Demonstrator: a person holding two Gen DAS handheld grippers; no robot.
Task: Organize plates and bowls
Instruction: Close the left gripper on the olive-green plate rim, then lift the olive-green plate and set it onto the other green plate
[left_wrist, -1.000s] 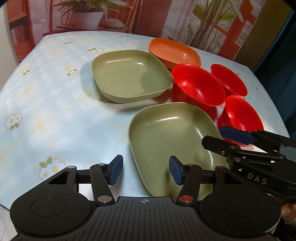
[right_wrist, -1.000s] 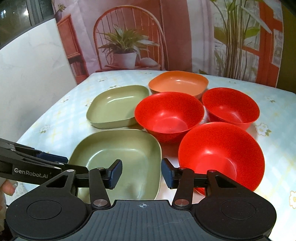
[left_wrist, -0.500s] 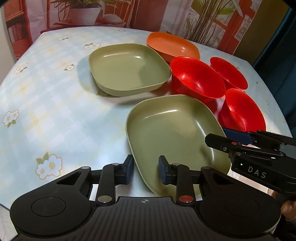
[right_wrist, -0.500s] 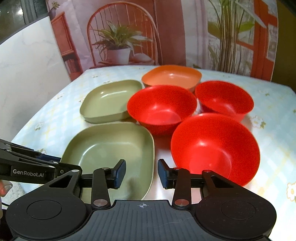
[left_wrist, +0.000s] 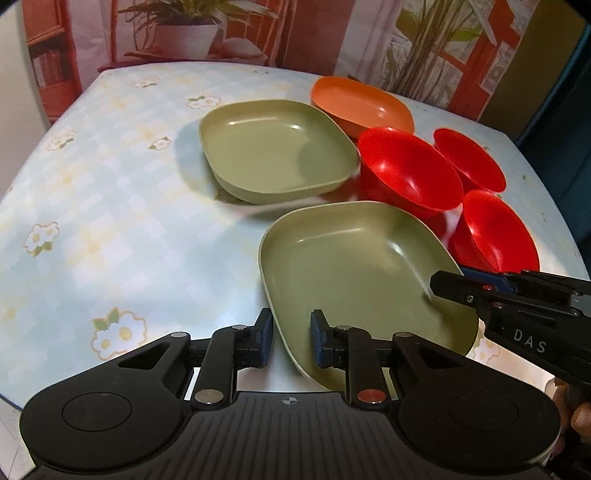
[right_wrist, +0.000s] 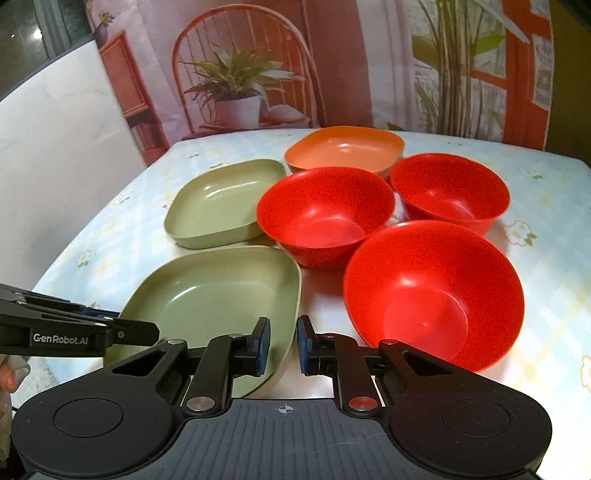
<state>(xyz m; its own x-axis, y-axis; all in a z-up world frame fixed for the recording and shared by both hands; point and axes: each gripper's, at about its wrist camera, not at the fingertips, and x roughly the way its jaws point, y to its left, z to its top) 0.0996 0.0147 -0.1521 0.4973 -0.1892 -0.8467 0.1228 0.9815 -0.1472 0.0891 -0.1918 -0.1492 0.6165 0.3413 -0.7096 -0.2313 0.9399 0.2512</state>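
Observation:
A near green plate lies at the table's front, also in the right wrist view. My left gripper straddles its left rim, jaws narrowed around the rim. My right gripper straddles its right rim, jaws narrowed likewise. A second green plate lies behind. An orange bowl sits at the back. Three red bowls stand to the right.
The table has a pale blue flowered cloth. A chair with a potted plant stands behind it. A white wall is on the left. The table's right edge is close to the red bowls.
Both grippers have narrowed their jaws and moved forward onto the near green plate's opposite rims.

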